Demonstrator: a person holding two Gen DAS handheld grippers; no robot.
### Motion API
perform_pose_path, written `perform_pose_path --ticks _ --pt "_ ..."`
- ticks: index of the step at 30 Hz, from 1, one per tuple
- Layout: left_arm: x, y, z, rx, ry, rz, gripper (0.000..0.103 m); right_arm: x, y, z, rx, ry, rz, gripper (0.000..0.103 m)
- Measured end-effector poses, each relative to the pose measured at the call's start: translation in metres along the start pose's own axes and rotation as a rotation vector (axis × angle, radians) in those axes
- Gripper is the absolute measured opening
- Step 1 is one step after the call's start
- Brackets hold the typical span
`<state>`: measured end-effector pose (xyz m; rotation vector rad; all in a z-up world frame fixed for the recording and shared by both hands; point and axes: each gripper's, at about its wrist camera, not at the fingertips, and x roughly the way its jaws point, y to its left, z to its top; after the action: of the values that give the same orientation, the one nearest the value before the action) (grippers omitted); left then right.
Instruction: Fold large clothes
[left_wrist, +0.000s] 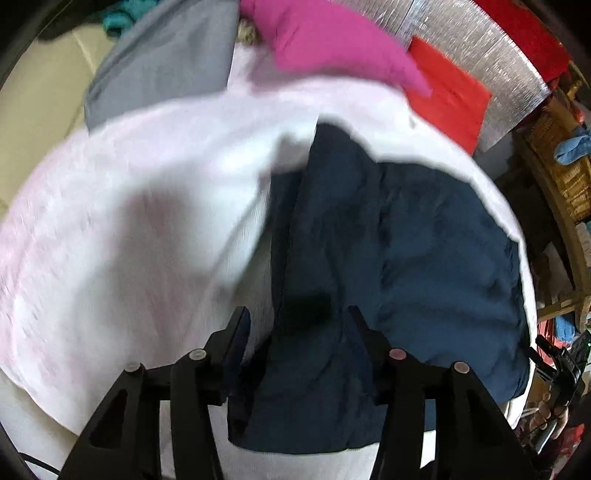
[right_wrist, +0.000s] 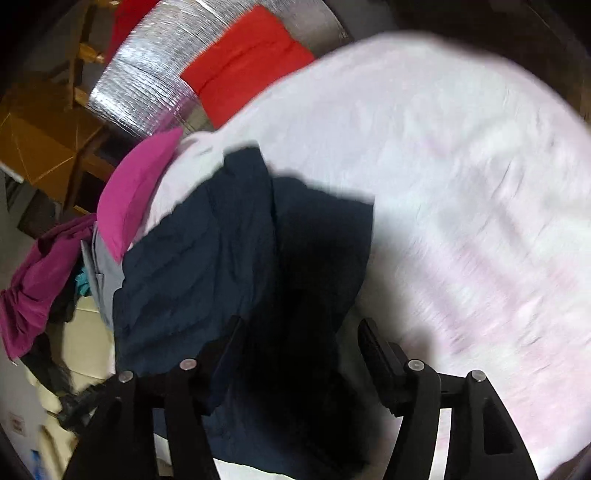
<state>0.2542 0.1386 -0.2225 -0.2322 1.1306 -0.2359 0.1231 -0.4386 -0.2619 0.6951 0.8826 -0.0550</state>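
Both claws, left (left_wrist: 295, 321) and right (right_wrist: 299, 332), gape wide over the navy garment (left_wrist: 406, 240) rumpled on the pale sheet (left_wrist: 110, 221), pink cloth (left_wrist: 325, 33) at 12 o'clock; closing now could pinch sheet too.

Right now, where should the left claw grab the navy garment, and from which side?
Take the navy garment at its near hem, the edge closest to the left claw, coming in low from the near side. That edge lies loose over the pale pink sheet, so a finger can likely slide under. The frames are blurred, so the hem's exact line is uncertain.
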Motion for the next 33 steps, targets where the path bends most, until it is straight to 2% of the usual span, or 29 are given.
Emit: perform_pose_path --ticks 2,3,6,9,12,16,17,18,19,20,21,23,26,28,29,31,33 --pt "-0.007 -0.005 0.018 -0.005 -0.041 -0.013 0.071 -0.011 0.005 0.015 -0.02 -0.058 -0.001 0.079" --pt "-0.006 -0.006 0.026 -0.011 -0.054 -0.01 0.073 -0.012 0.006 0.025 -0.021 -0.07 0.008 0.082" --pt "0.008 -0.014 0.053 -0.021 -0.059 0.006 0.073 0.01 0.02 0.055 -0.021 -0.062 0.047 0.081" --pt "0.04 -0.007 0.073 -0.078 -0.007 -0.005 0.074 0.048 0.033 0.081 -0.009 -0.04 0.057 0.082" --pt "0.071 -0.005 0.091 -0.131 0.029 -0.036 0.074 0.082 0.037 0.099 0.028 -0.011 0.088 0.082" --pt "0.082 -0.019 0.105 -0.134 0.026 -0.049 0.073 0.125 0.043 0.114 0.055 0.025 0.13 0.082" --pt "0.085 -0.021 0.108 -0.128 0.025 -0.052 0.071 0.127 0.045 0.114 0.042 0.022 0.135 0.076" --pt "0.089 -0.024 0.109 -0.114 0.025 -0.054 0.066 0.13 0.049 0.115 0.01 0.02 0.107 0.057" --pt "0.093 -0.026 0.111 -0.102 0.033 -0.043 0.053 0.131 0.053 0.115 -0.016 0.023 0.078 0.044" --pt "0.098 -0.028 0.115 -0.095 0.04 -0.036 0.047 0.132 0.054 0.117 -0.027 0.024 0.071 0.032" --pt "0.102 -0.031 0.117 -0.087 0.044 -0.033 0.044 0.13 0.056 0.119 -0.031 0.012 0.082 0.02" --pt "0.101 -0.035 0.119 -0.064 0.033 -0.031 0.034 0.114 0.059 0.123 -0.052 -0.05 0.095 0.017" --pt "0.093 -0.043 0.122 -0.027 -0.013 -0.022 0.031 0.102 0.066 0.122 -0.095 -0.138 0.062 0.016" --pt "0.097 -0.044 0.121 -0.014 -0.02 0.014 0.031 0.121 0.061 0.116 -0.095 -0.093 -0.002 0.016" --pt "0.107 -0.045 0.117 -0.001 0.011 0.047 0.032 0.132 0.057 0.114 -0.092 -0.064 -0.031 0.016" --pt "0.112 -0.044 0.112 0.0 0.01 0.057 0.034 0.146 0.049 0.111 -0.058 -0.024 -0.044 0.019" --pt "0.106 -0.043 0.114 -0.013 0.011 0.058 0.035 0.136 0.044 0.114 0.003 -0.027 -0.031 0.032"
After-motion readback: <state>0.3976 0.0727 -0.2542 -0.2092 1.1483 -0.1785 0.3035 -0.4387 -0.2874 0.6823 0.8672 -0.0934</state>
